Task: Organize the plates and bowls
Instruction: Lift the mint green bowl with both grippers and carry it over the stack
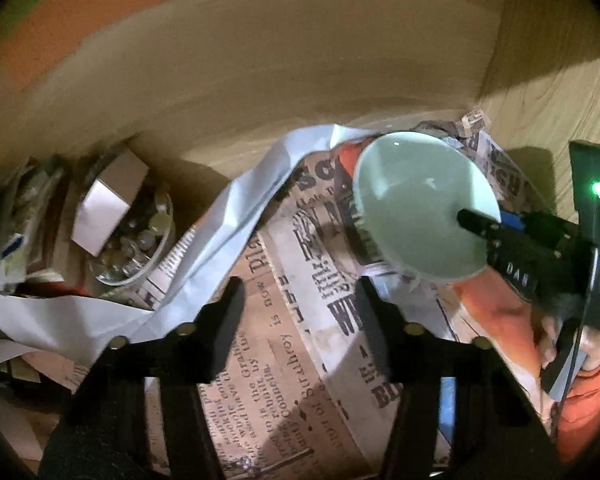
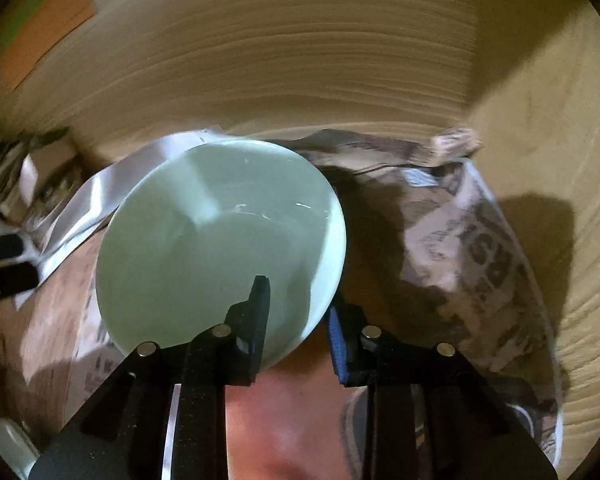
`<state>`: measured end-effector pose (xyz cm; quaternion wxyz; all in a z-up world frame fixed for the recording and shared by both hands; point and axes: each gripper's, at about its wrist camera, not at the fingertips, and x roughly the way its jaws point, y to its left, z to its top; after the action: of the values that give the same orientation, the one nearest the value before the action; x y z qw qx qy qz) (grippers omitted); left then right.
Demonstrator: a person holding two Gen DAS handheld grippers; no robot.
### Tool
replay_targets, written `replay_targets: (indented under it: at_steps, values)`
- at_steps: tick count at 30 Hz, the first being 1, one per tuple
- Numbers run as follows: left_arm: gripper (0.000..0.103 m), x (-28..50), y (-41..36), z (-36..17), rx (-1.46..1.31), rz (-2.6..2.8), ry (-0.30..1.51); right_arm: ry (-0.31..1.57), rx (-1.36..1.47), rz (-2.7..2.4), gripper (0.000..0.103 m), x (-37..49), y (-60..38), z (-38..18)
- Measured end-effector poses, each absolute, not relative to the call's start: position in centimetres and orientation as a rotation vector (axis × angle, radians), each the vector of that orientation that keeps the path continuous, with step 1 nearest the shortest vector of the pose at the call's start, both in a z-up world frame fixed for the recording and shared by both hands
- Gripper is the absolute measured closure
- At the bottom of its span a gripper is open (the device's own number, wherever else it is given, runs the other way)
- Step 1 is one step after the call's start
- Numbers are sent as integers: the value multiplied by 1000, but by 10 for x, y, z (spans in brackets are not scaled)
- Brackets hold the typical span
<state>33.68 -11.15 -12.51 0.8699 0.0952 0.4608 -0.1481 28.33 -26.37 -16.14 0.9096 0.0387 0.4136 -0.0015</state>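
One pale green bowl [image 2: 220, 240] is the thing in hand, tilted on its side above the newspaper [image 1: 284, 344] that lines the floor of a wooden cabinet [image 1: 300, 80]. The right tongs [image 2: 296, 312] are clamped on its rim, one finger inside the bowl and the blue-padded finger outside against the wall. By its gloss it looks like glazed ceramic: stiff, fairly heavy for its size, slippery and likely to chip if it drops, so a pinch across the rim near the lowest edge seems the soundest hold. The left tongs [image 1: 300, 312] stand apart and empty over the newspaper, just left of the bowl. The paper lies creased and loose, a soft but uneven bed on which the bowl could rock. A white sheet [image 1: 236, 208] trails off left of the bowl, and further left sits a glass dish [image 1: 140, 240] of small things with a box on top. The cabinet is dim, its back wall close behind the bowl.
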Motion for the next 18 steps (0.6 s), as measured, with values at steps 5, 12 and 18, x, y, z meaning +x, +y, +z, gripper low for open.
replay_targets:
  at_steps: [5,12,18]
  values:
    - [61,348,-111,-137,168,-321,1016,863,47,90,79,267,-242,-159]
    - [72,364,-109,-151,159,-345,1067,875,46,121,79,270,-234,-156]
    - [83,374,-118,-162,184,-367,1098,893,86,137,79,287,-243,-159]
